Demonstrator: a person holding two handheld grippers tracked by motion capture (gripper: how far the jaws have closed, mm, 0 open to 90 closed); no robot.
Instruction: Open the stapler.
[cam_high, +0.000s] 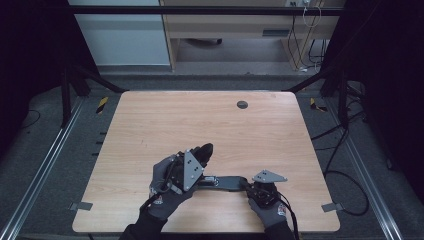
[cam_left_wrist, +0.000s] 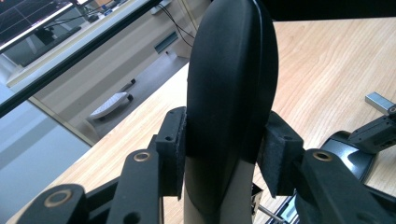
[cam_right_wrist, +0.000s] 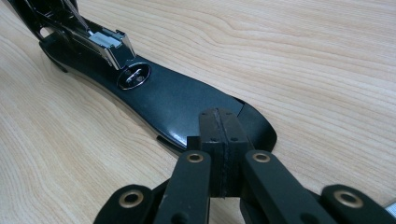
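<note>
A black stapler lies swung open on the wooden table (cam_high: 200, 120). Its flat base (cam_high: 227, 183) rests on the wood between my two hands. My left gripper (cam_high: 200, 158) is shut on the stapler's black top arm (cam_high: 206, 149), which is raised off the base and tilted up. In the left gripper view that arm (cam_left_wrist: 229, 84) sits clamped between both pads (cam_left_wrist: 177, 154). My right gripper (cam_right_wrist: 219, 135) is shut, its pads pressed together and resting on the front end of the base (cam_right_wrist: 187, 102). The metal staple channel (cam_right_wrist: 109, 44) and round anvil (cam_right_wrist: 134, 77) lie beyond it.
A dark round grommet hole (cam_high: 242, 104) sits near the table's far edge. Bare wood spreads ahead of and beside both hands. Metal rails and cables run along the floor on either side, and a desk (cam_high: 240, 25) stands beyond the table.
</note>
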